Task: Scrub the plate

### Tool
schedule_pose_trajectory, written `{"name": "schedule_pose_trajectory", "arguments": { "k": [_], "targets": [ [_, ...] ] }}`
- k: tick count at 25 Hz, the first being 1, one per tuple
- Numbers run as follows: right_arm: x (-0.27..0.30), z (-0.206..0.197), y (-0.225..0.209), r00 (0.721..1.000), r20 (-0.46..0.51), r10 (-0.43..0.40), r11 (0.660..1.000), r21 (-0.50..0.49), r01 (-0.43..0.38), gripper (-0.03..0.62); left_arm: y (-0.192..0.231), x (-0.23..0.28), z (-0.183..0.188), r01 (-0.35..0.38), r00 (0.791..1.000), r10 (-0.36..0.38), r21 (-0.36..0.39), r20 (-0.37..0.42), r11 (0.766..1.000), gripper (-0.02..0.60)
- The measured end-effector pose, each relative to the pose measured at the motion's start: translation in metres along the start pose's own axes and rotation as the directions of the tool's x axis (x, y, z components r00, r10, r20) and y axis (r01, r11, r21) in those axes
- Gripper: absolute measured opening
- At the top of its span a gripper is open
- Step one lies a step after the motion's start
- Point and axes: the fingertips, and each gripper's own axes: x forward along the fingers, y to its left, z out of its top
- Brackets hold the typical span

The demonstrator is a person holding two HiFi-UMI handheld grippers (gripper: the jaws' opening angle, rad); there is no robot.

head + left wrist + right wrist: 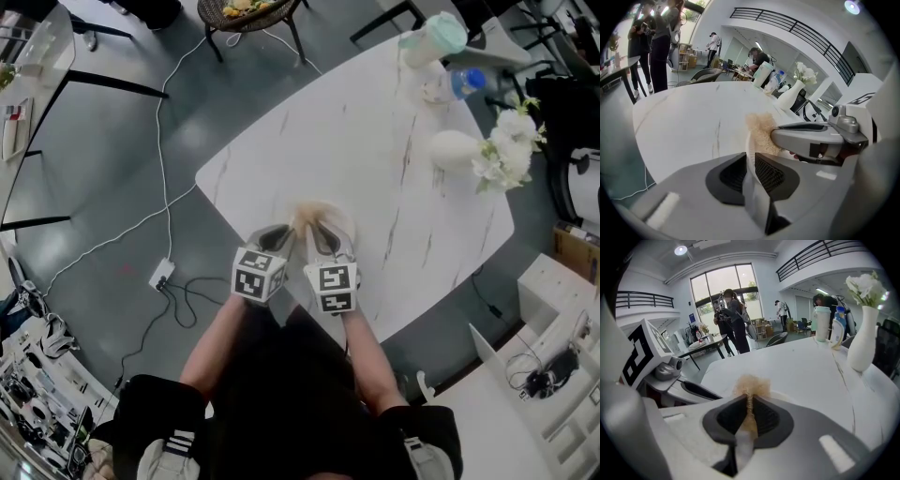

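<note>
Plate (343, 228) at the table's (375, 141) near edge, scrubber (314, 214) against it, vase (455, 148) and bottle (466, 82) behind, rightward

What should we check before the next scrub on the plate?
1. Grip of left gripper on plate rim: ok.
2. Grip of right gripper on scrubber: ok.
3. Contact of scrubber with plate: cannot tell.
4. Room between grippers and vase: ok.
5. Support of plate by table: cannot tell.
</note>
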Motion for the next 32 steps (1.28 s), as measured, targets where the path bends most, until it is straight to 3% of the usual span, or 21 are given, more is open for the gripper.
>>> {"name": "schedule_pose_trajectory", "arguments": {
  "k": [32],
  "targets": [
    [-0.033, -0.012, -0.050, 0.991, 0.003, -0.134, 0.989, 0.067, 0.134, 0.040, 0.002, 0.001, 0.000, -0.031, 0.999, 0.031, -0.043, 0.009, 0.999, 0.052]
  ]
}}
